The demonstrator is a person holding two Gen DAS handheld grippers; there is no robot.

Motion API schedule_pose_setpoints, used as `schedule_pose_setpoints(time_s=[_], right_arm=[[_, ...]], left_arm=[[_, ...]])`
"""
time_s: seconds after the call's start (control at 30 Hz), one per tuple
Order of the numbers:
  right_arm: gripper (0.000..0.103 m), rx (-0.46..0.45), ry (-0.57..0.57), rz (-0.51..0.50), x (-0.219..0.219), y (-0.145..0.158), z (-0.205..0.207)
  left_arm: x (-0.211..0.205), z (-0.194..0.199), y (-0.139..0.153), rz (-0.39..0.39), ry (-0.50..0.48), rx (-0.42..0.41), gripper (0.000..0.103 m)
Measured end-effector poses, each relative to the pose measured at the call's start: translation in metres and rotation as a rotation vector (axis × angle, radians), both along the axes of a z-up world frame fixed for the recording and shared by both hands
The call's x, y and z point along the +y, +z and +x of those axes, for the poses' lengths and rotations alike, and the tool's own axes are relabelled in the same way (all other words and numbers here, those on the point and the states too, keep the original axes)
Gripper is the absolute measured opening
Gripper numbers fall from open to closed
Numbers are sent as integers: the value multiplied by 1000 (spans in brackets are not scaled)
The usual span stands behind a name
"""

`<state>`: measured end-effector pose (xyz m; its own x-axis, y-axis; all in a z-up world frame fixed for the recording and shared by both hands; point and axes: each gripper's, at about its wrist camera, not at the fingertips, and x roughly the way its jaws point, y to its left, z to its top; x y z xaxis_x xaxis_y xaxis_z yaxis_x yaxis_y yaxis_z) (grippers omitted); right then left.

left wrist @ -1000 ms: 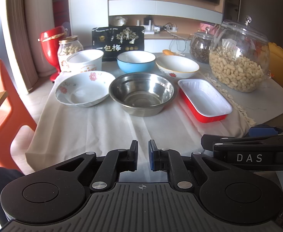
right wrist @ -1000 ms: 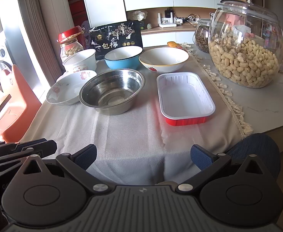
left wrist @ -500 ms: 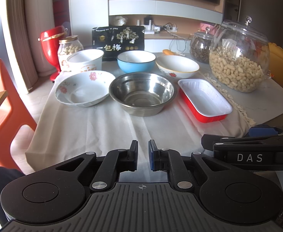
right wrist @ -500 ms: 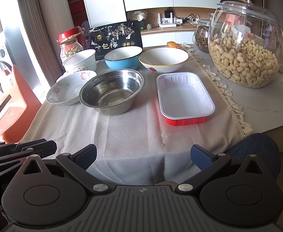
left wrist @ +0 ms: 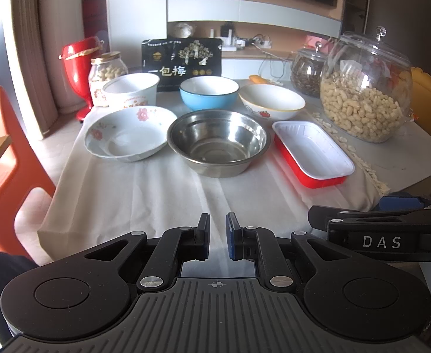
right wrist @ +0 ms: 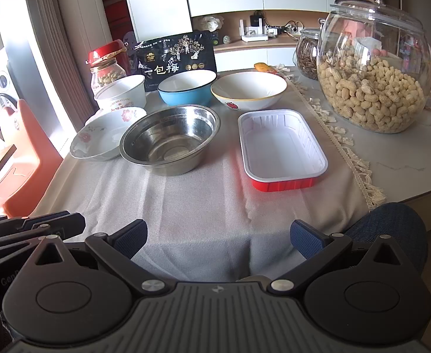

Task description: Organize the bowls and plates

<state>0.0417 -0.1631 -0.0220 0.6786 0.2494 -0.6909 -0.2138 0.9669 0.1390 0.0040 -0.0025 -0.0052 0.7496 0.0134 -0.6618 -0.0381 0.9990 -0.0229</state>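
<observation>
Here, both grippers hover low over the near table edge, touching nothing. Left gripper (left wrist: pixel 218 235): fingers nearly pressed together, a thin gap showing, nothing between them. Right gripper (right wrist: pixel 218 238): fingers spread wide, nothing held.

Dishes sit on the grey cloth (right wrist: pixel 203 206), taking the steel bowl (left wrist: pixel 218 142) as clock centre in the left view:
- floral plate (left wrist: pixel 130 135) at 9, rim just beside the steel bowl
- red tray (left wrist: pixel 312 153) at 3, white inside, near but apart
- blue bowl (left wrist: pixel 209 92) at 12
- white bowl (left wrist: pixel 271 101) at 1, with yellow rim
- white cup (left wrist: pixel 130 89) at 10, behind the floral plate

Peanut jar (left wrist: pixel 365 94) stands at 2, off the cloth. Black packet (left wrist: pixel 181 58) is upright behind the blue bowl.
</observation>
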Motion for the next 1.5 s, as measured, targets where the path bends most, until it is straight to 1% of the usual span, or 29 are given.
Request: schedule_pose_setpoints(time_s=[0.17,0.27,0.3,0.37,0.43,0.5,0.57,0.63,0.67,0.73,0.77,0.8,0.83,0.87,0.93,0.97,1.03,1.07,1.1,1.13,1.2,1.3,1.33,1.4,1.47,1.5], right_arm=[[103,-3,-5,-6,0,0,4],[103,-23,-4,-15,2,2,10],[103,-44,0,-21,2,4,15],[103,-104,13,-23,2,9,24],[103,-190,0,-21,-3,19,37],[103,-256,-26,-22,-7,25,52],[103,-280,-37,-37,-9,29,73],[103,-250,-43,-52,-9,27,101],[103,-220,-40,-44,-10,26,115],[103,-140,-34,0,-18,19,143],[102,-117,-38,15,-22,16,153],[100,-103,-43,19,-26,12,160],[95,-90,-51,12,-31,5,169],[92,-78,-56,-2,-35,-1,176],[83,-44,-70,-13,-45,-13,188],[81,-28,-75,-9,-49,-17,192],[76,8,-81,10,-62,-28,197],[75,17,-80,14,-65,-33,199],[70,27,-79,14,-69,-38,199],[64,34,-86,9,-73,-44,200],[58,51,-109,9,-81,-55,204],[55,78,-149,54,-94,-68,212],[52,98,-155,85,-99,-72,215],[50,147,-144,158,-107,-82,221],[48,138,-131,190,-111,-84,221],[48,141,-126,209,-114,-84,222]], left_arm=[[8,8,1,-20,14,-6,14],[16,23,2,-36,29,-20,14],[20,27,2,-43,32,-38,14],[30,38,3,-77,39,-102,14],[43,47,3,-139,42,-158,15],[55,61,3,-195,53,-171,15],[65,79,-2,-236,79,-157,14],[73,93,-8,-263,106,-115,14],[77,100,-11,-284,105,-84,14],[78,105,-13,-325,67,-71,14],[76,106,-13,-346,41,-67,14],[71,109,-14,-381,-3,-55,14],[61,113,-17,-428,-70,-27,15],[53,118,-19,-454,-115,-6,15],[24,133,-28,-489,-233,61,15],[12,142,-34,-501,-273,91,15],[-7,161,-44,-524,-306,147,15],[-16,171,-49,-511,-307,169,15],[-26,181,-53,-472,-294,182,15],[-35,189,-55,-427,-272,181,15],[-47,199,-58,-362,-253,170,15],[-61,216,-63,-279,-253,193,15],[-65,220,-65,-263,-260,199,16],[-75,227,-69,-204,-293,199,16],[-85,234,-73,-160,-315,193,17],[-87,236,-74,-159,-324,192,16]])
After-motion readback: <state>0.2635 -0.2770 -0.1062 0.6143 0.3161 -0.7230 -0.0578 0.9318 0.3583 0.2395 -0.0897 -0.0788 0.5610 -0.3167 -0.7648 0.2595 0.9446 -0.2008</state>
